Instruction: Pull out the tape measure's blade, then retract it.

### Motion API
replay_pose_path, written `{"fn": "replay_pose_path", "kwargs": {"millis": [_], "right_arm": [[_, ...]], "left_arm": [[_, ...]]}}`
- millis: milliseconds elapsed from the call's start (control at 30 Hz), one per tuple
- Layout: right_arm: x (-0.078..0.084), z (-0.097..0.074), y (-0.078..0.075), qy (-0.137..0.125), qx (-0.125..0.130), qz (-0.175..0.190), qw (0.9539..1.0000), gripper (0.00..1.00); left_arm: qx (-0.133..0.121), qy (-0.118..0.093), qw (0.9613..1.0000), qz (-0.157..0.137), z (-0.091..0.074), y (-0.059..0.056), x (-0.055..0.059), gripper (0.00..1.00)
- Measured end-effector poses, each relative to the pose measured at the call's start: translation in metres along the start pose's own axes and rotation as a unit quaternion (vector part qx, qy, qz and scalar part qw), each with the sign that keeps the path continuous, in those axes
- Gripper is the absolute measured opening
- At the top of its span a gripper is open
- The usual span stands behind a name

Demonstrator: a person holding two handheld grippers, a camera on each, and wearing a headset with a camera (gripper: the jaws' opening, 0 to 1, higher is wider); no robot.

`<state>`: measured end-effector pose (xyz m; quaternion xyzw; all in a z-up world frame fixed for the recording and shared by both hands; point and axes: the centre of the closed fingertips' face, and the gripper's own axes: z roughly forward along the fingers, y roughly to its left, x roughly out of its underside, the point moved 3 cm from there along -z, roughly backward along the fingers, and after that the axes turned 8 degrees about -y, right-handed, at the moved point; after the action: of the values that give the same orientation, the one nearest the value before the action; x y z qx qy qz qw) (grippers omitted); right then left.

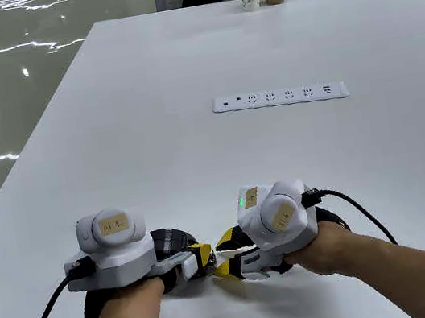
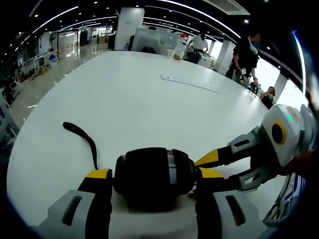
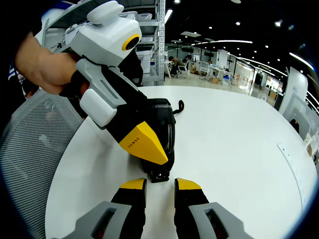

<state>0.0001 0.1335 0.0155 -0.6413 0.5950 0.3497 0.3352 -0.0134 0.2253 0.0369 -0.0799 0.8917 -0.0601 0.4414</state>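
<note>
Little could be read. In the right gripper view, small dark print ran along the yellow pad of the left gripper, at about 11 o'clock from that view's own jaws. It looked like "KENSE", though not surely. In the head view a tan sticker atop that gripper, at 7 o'clock, bore a dark scrawl too small to read. So did two tan labels on the right gripper, at 6 o'clock.

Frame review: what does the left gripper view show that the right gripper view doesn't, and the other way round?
Left gripper view: the right gripper at the right side. Right gripper view: the blade's end tab facing that gripper's open jaws, plus a mesh chair. Shared: the tape measure clamped in the left gripper, its strap, the white table.
</note>
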Motion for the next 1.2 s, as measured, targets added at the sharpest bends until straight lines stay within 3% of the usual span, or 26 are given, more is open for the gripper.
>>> {"fn": "replay_pose_path", "kwargs": {"millis": [567,1200], "right_arm": [[0.005,-0.034,0.002,-0.01,0.038,0.013,0.9991,0.3],[0.031,-0.083,0.005,-0.011,0.09,0.042,0.995,0.4]], "left_arm": [[0.02,-0.01,0.9994,0.025,-0.013,0.003,0.0,0.69],[0.062,-0.025,0.9946,0.08,-0.027,0.002,0.002,0.74]]}}
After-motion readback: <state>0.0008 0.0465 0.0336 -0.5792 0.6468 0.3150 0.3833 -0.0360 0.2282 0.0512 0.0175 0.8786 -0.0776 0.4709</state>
